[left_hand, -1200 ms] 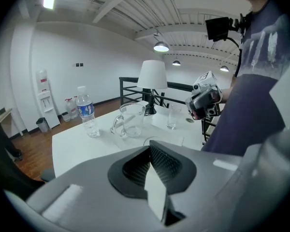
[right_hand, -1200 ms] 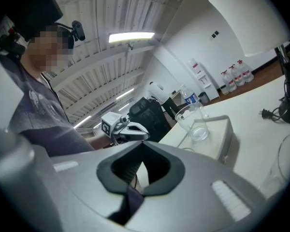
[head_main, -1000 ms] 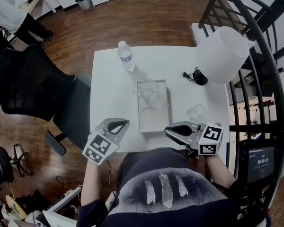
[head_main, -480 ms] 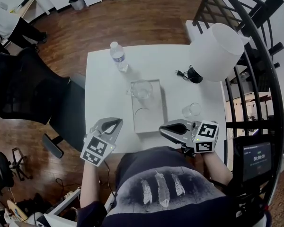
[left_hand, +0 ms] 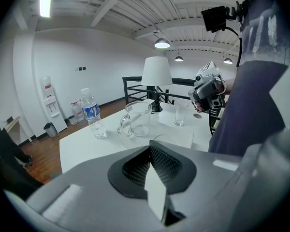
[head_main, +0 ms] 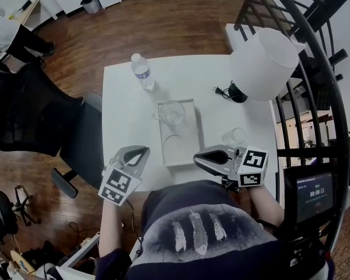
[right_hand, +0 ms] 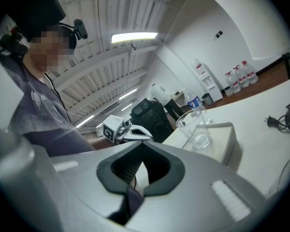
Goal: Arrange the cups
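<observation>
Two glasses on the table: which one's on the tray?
The handled mug, at the far end of the white tray. The plain tumbler has no handle and stands on the bare table to the tray's right.

glass mug [head_main: 171, 112]: clear, handled, empty, upright, far end of white tray [head_main: 184, 150] | glass tumbler [head_main: 234, 136]: clear, upright, on table [head_main: 128, 104] right of tray

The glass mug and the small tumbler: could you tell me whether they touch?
Apart. The head view shows the mug in the tray, the tumbler on the table outside it.
</observation>
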A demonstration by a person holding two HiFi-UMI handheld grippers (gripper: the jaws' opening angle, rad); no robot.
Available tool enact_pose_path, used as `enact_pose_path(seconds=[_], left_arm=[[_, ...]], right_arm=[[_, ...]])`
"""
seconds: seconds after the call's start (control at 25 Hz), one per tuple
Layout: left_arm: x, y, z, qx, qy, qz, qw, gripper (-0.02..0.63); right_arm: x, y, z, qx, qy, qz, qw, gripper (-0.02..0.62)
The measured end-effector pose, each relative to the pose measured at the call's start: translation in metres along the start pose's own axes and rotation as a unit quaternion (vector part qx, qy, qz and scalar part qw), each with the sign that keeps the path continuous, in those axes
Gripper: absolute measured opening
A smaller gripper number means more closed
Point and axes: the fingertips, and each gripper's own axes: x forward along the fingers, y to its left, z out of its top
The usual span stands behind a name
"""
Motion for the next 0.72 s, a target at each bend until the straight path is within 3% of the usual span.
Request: enact_pose_path(seconds=[0.48, 0.52, 0.6, 0.72], left_arm=[[0.004, 0.001, -0.003, 0.012, 0.013, -0.003, 0.9998, 0.015], [0.005, 0.0, -0.003, 0.012, 0.013, -0.003, 0.9998, 0.014], [0.006, -0.001, -0.005, 0.013, 0.014, -0.004, 0.9998, 0.015], [0.009, -0.002, -0.009, 0.016, 0.02, -0.005, 0.9997, 0.015]], right_arm=[[-0.003, -0.006, 0.011, -0.021, -0.013, -0.025, 0.999, 0.003], [-0.005, -0.007, 0.014, -0.028, -0.021, -0.033, 0.999, 0.023], [-0.013, -0.014, 0.022, -0.047, -0.037, -0.056, 0.997, 0.157], [-0.037, -0.032, 0.03, -0.108, -0.033, -0.126, 0.986, 0.26]])
